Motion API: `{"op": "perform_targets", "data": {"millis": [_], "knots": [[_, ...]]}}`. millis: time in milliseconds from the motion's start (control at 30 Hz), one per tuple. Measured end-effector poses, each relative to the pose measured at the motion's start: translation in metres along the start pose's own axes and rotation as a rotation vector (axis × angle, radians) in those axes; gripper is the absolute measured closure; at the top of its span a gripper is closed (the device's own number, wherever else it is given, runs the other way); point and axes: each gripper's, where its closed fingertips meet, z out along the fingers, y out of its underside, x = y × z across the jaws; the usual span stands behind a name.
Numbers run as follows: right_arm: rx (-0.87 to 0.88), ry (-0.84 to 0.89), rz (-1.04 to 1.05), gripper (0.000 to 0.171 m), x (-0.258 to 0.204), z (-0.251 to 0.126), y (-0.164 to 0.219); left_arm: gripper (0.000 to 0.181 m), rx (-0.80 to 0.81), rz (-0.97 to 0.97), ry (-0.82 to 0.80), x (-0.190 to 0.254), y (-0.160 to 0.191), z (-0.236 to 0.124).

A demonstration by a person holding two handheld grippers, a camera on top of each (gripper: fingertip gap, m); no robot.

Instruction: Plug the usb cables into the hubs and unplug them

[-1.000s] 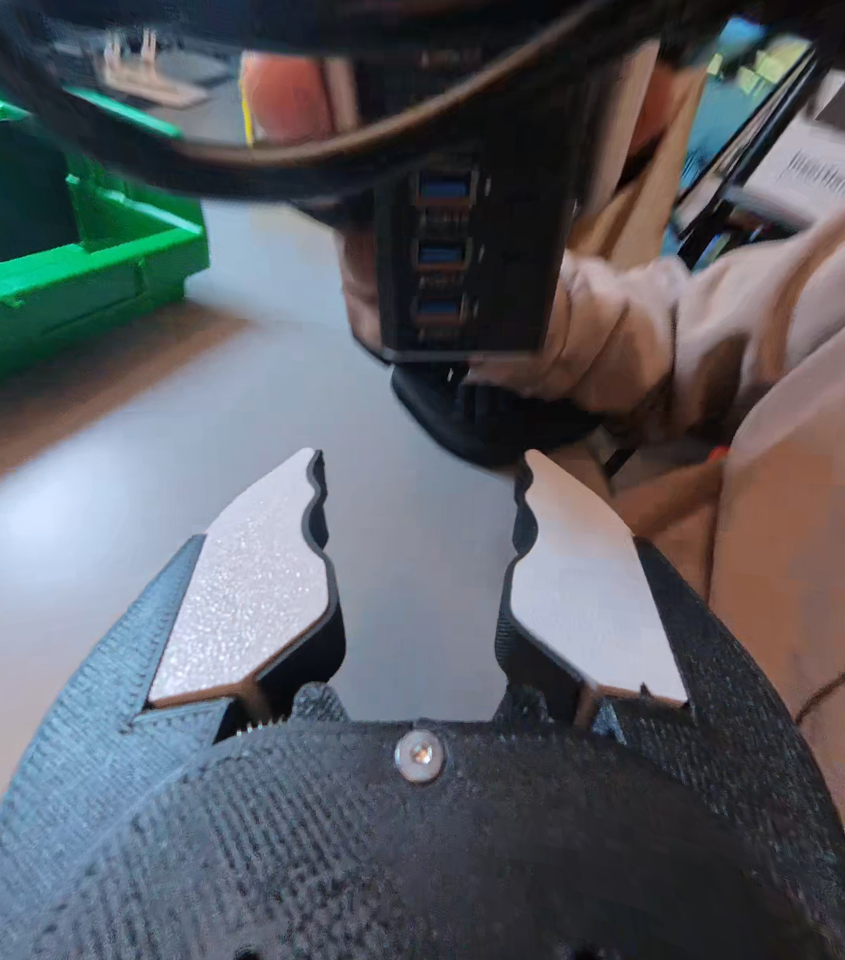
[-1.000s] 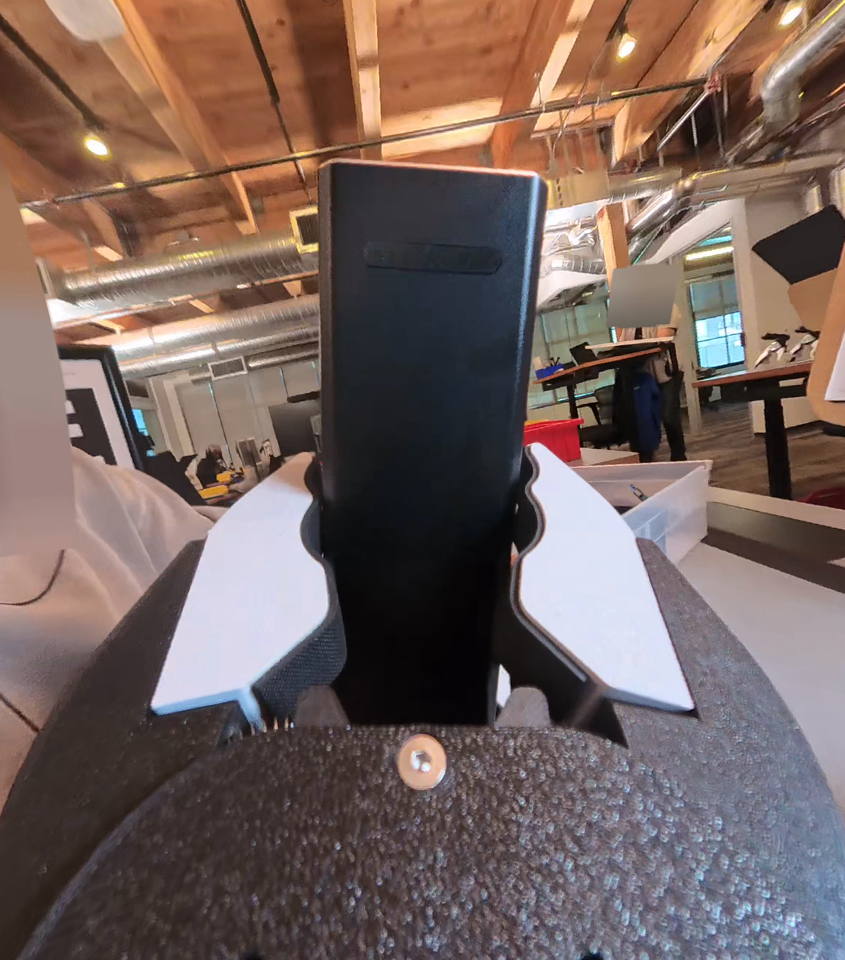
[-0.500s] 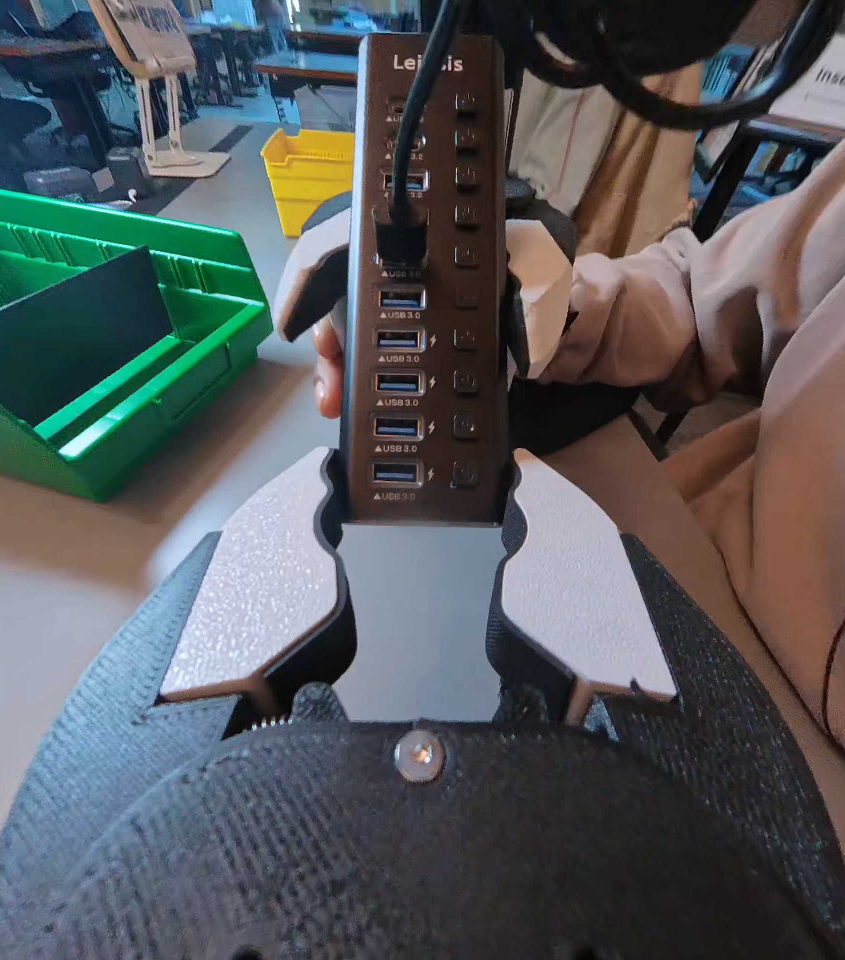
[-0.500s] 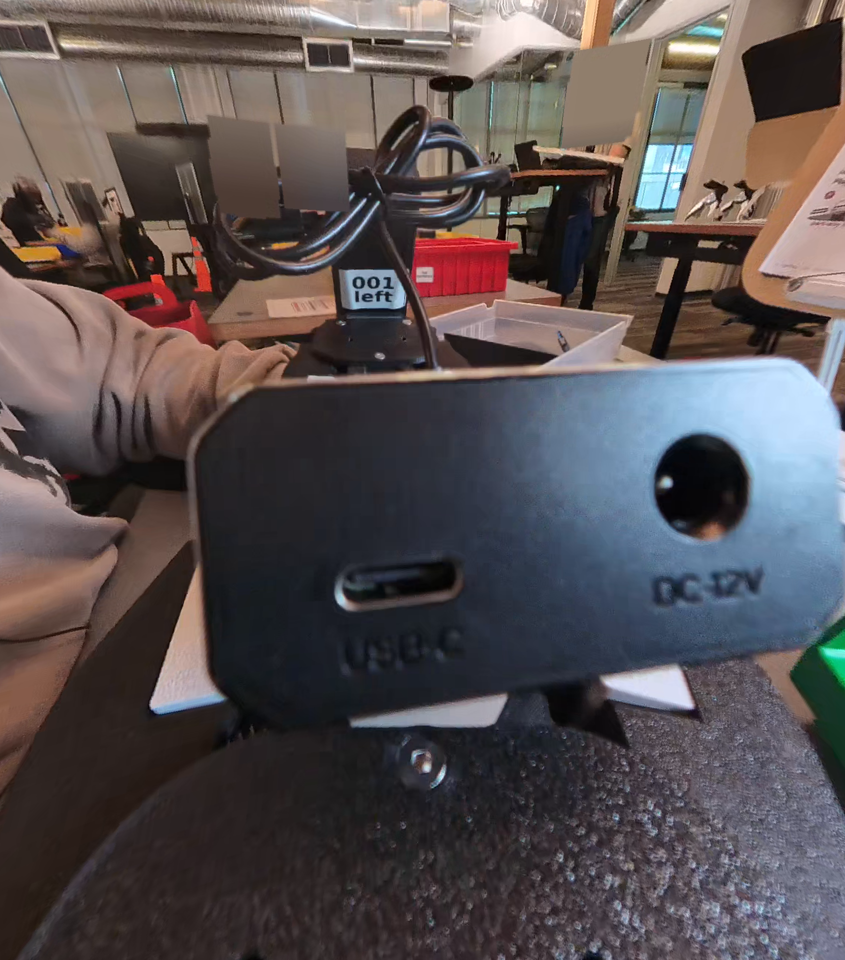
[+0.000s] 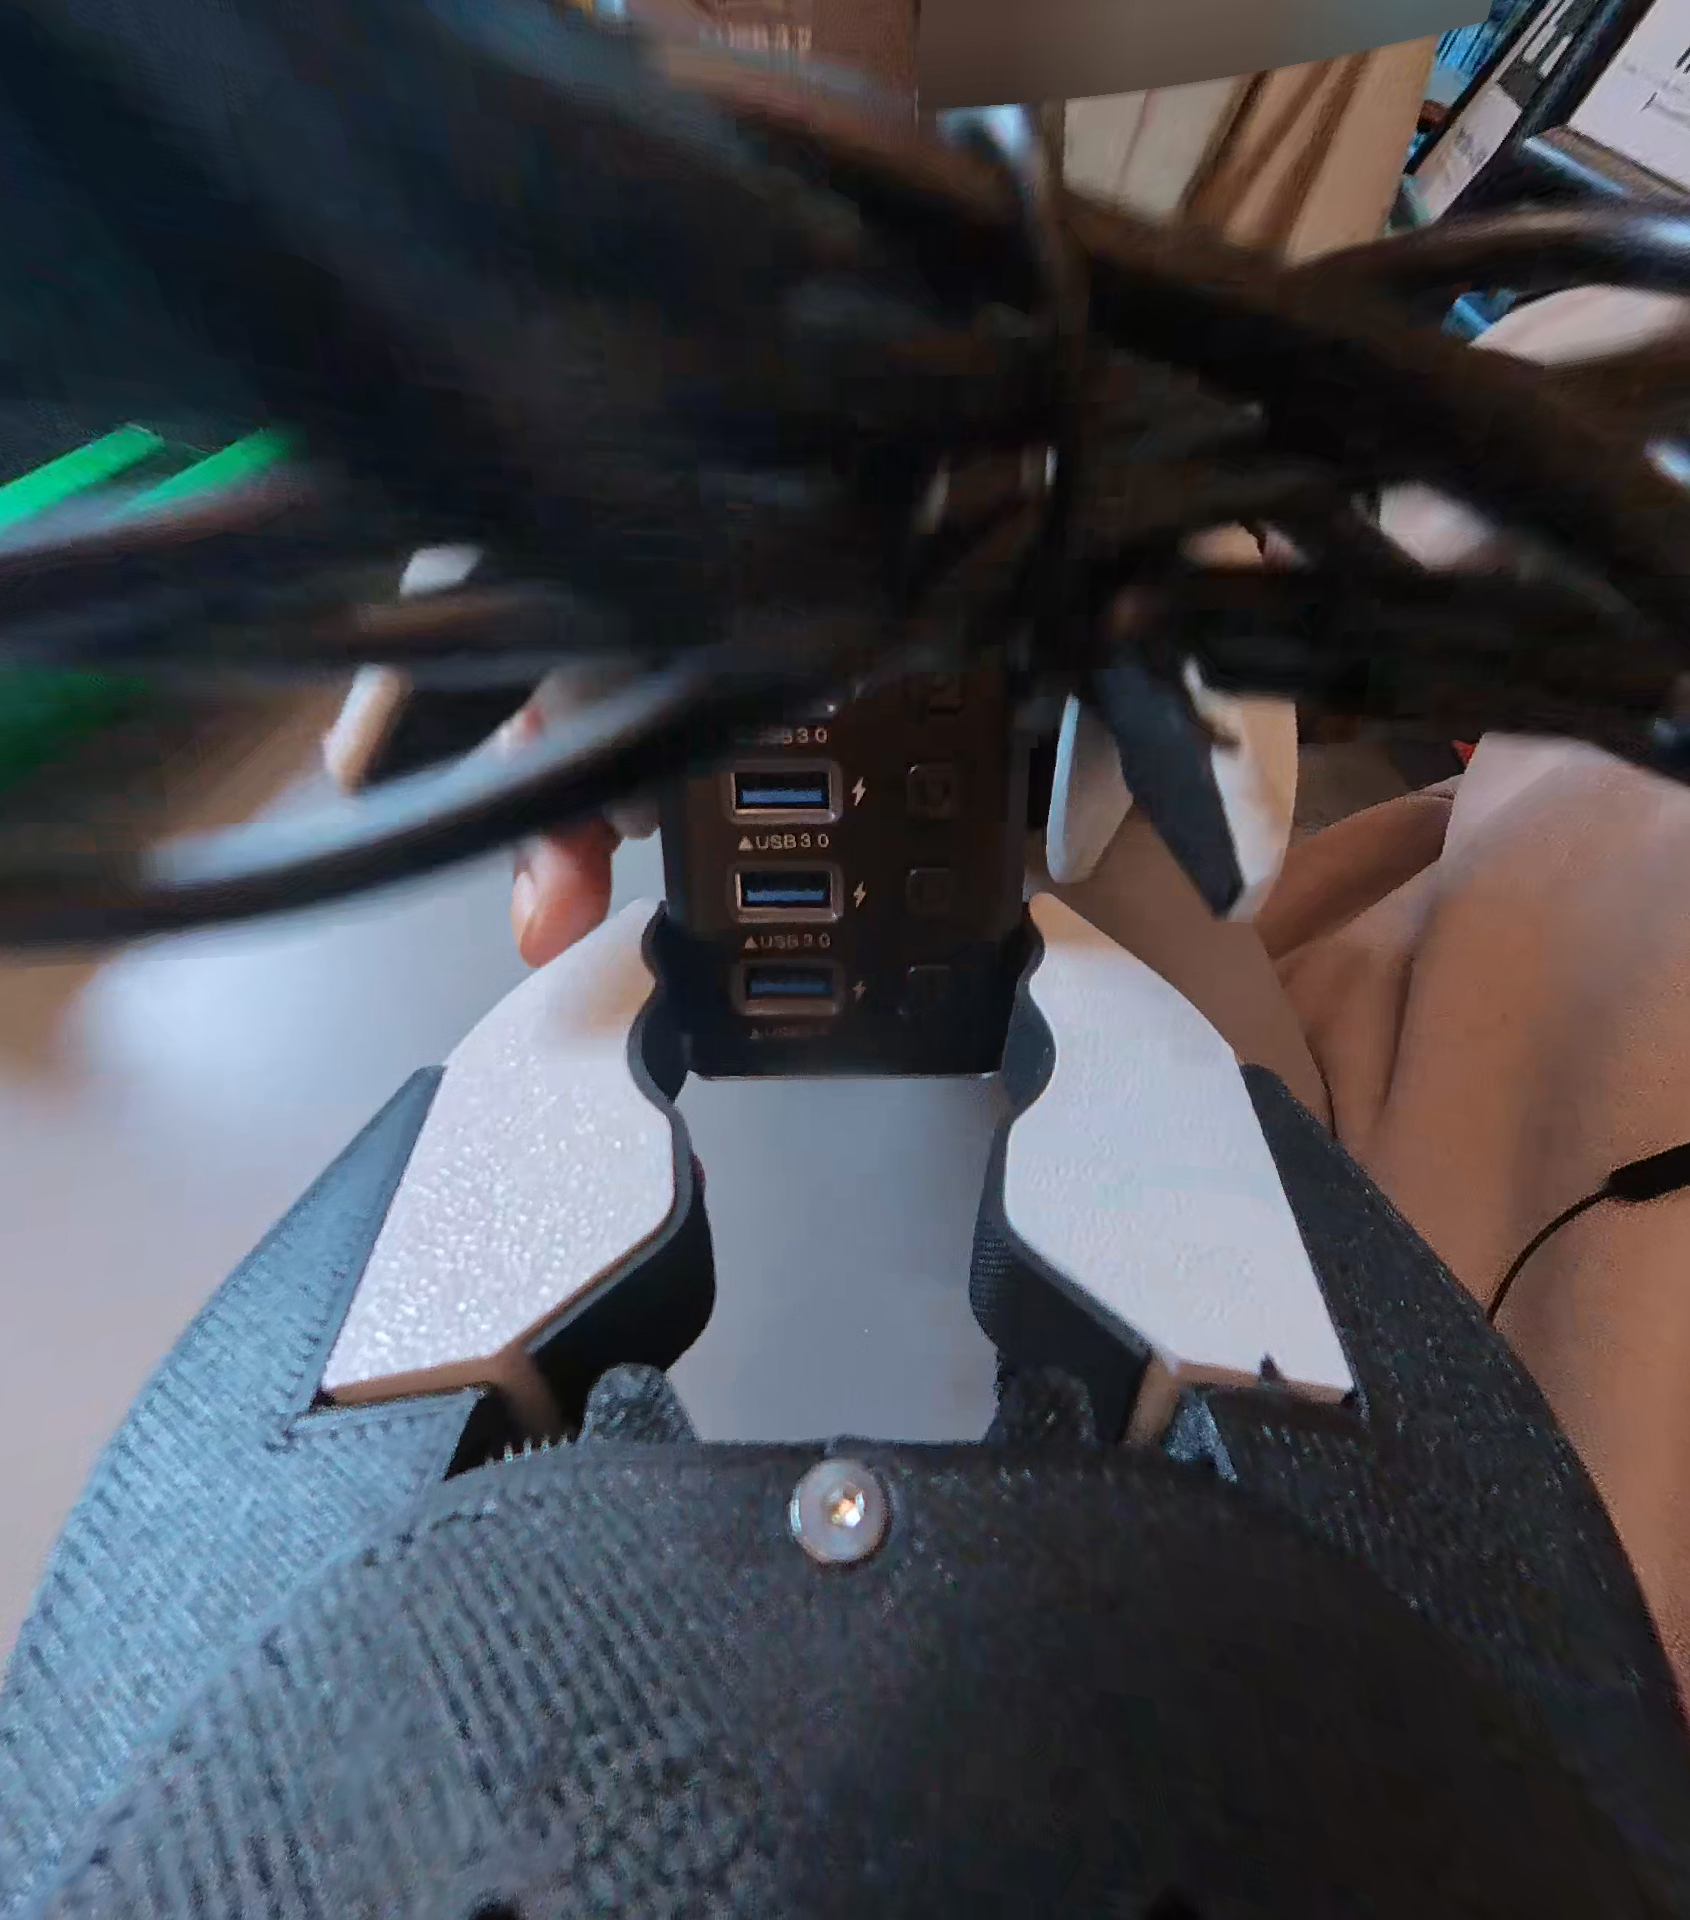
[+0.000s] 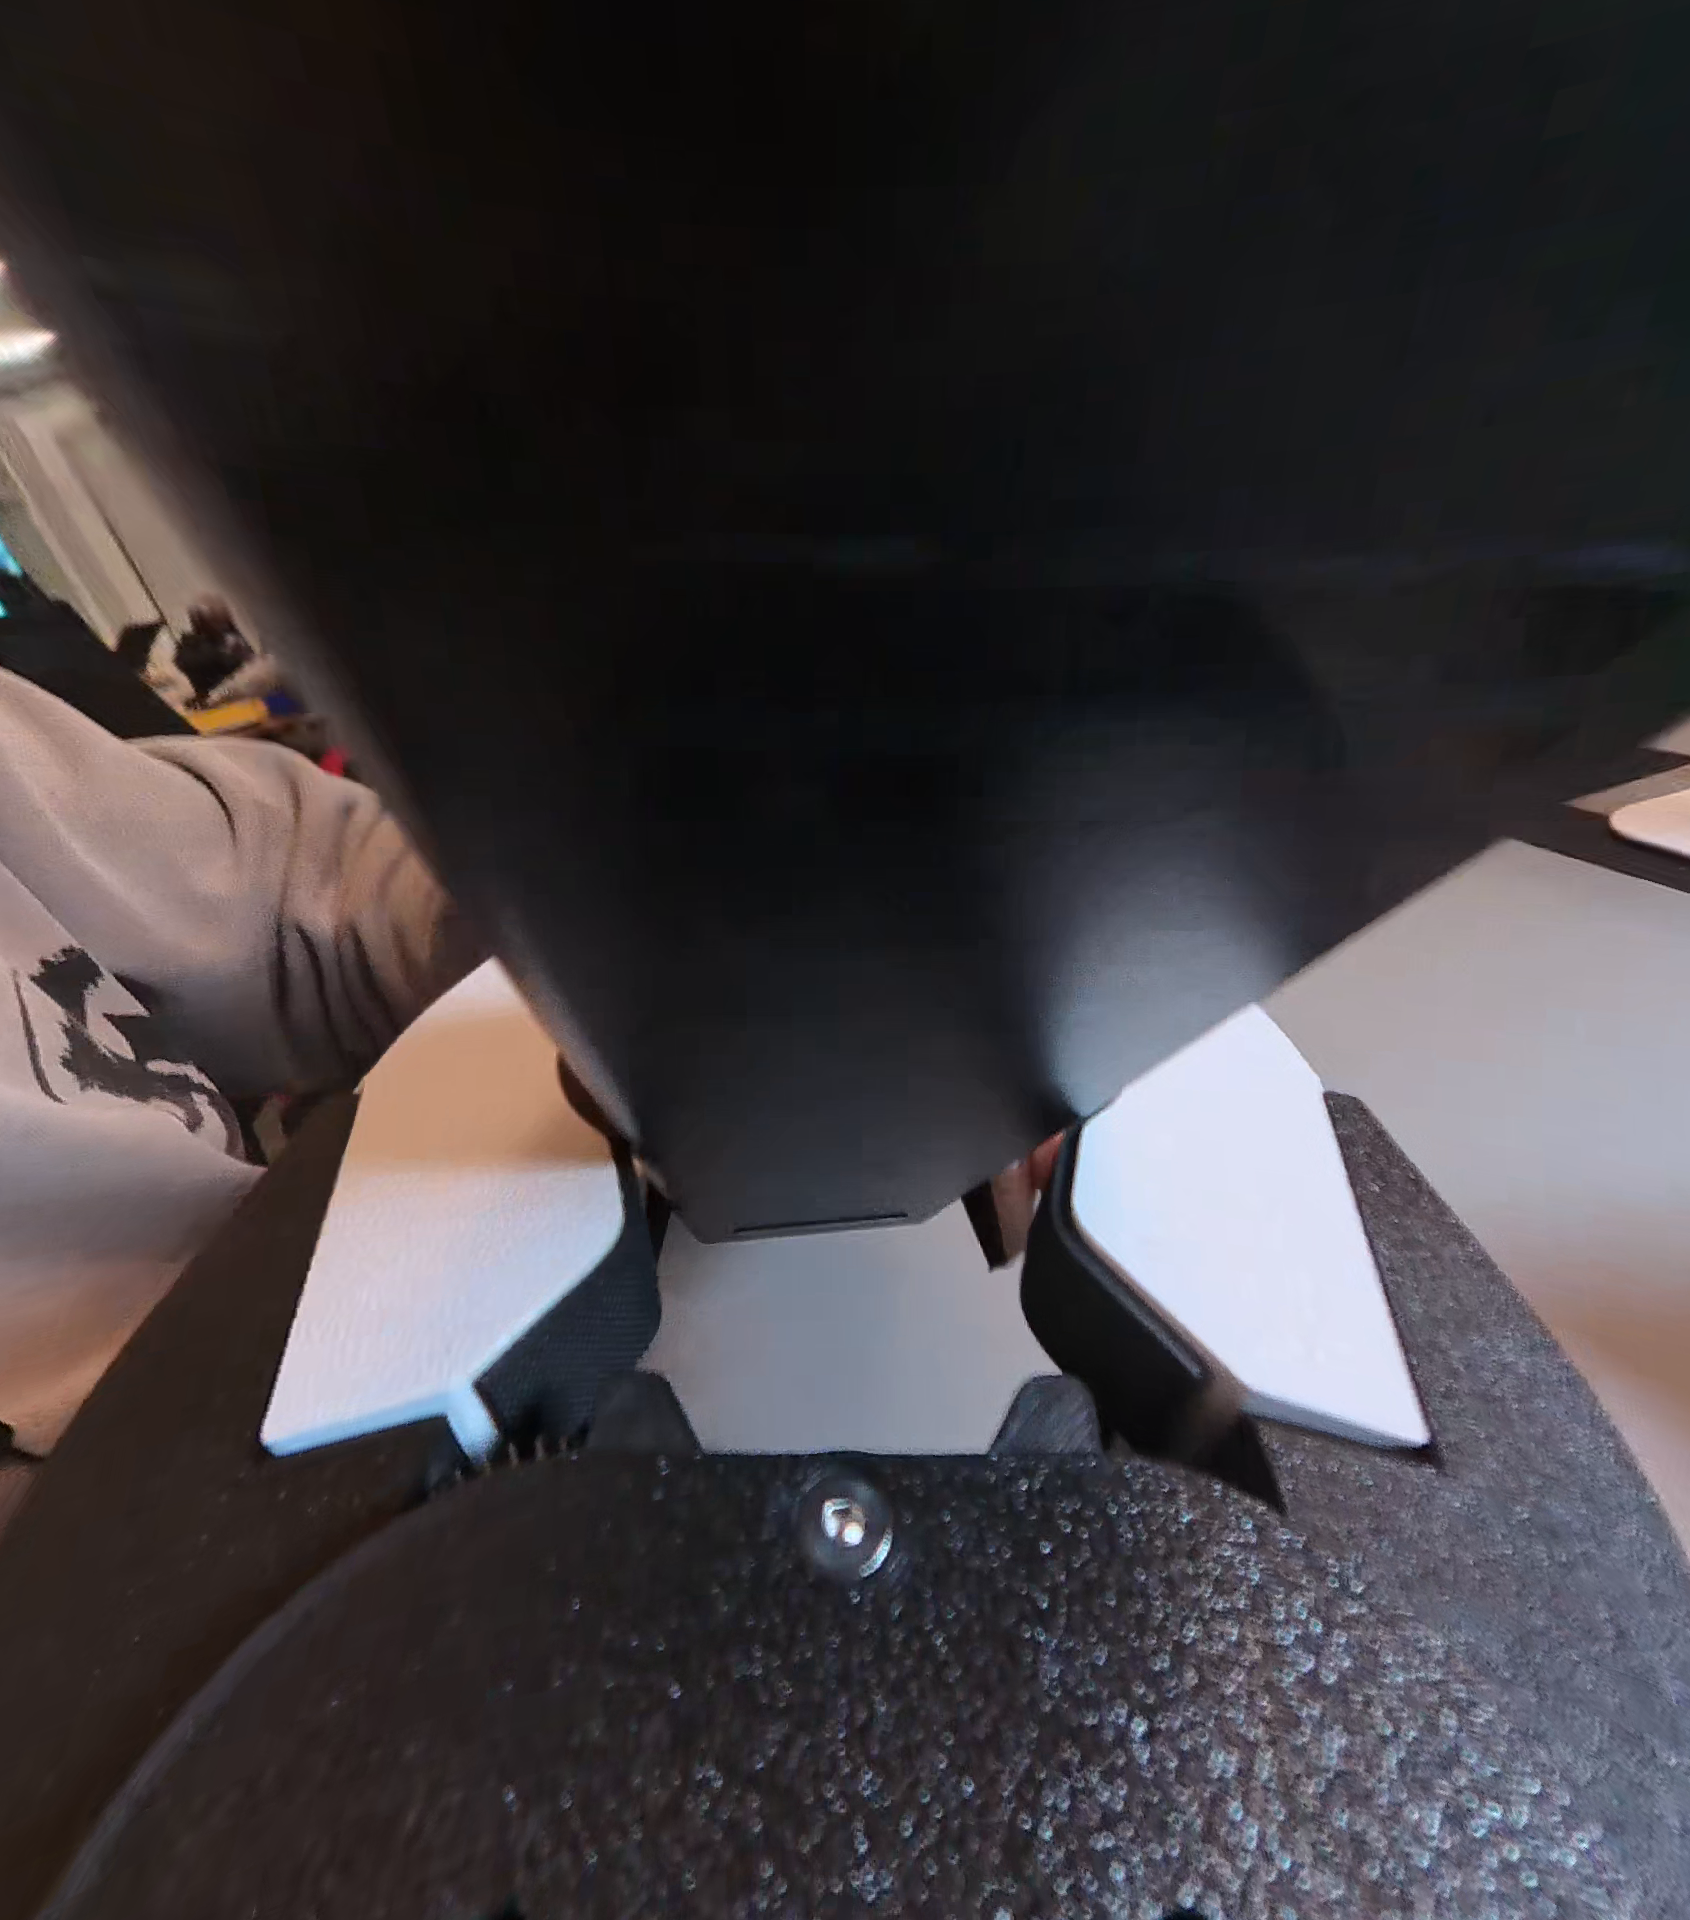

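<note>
So, the table [image 5: 145, 1195] is mostly blocked by a blurry bundle of black usb cables [image 5: 612, 468] hanging over the hub [image 5: 841, 894]. The hub's long axis is lined up straight ahead of the left gripper [image 5: 841, 997], whose jaws are clamped narrowly on its near end. In the right gripper [image 6: 846, 1195], something dark and blurred is seen; whether it's gripped can't be told.
</note>
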Motion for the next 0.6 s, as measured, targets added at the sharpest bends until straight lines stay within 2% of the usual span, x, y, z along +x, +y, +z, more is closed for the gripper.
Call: {"op": "perform_targets", "data": {"millis": [133, 433, 600], "knots": [[-0.009, 0.027, -0.038, 0.095, 0.003, -0.001, 0.001, 0.120, -0.023, 0.013, -0.031, -0.003, 0.001, -0.001], [0.016, -0.006, -0.031, 0.098, 0.000, -0.009, -0.008, 0.121, 0.082, 0.012, 0.004, 0.002, -0.011, -0.002], [0.058, -0.054, 0.010, 0.098, -0.003, -0.023, -0.023, 0.119, 0.086, 0.078, -0.051, -0.010, -0.018, -0.035]]}}
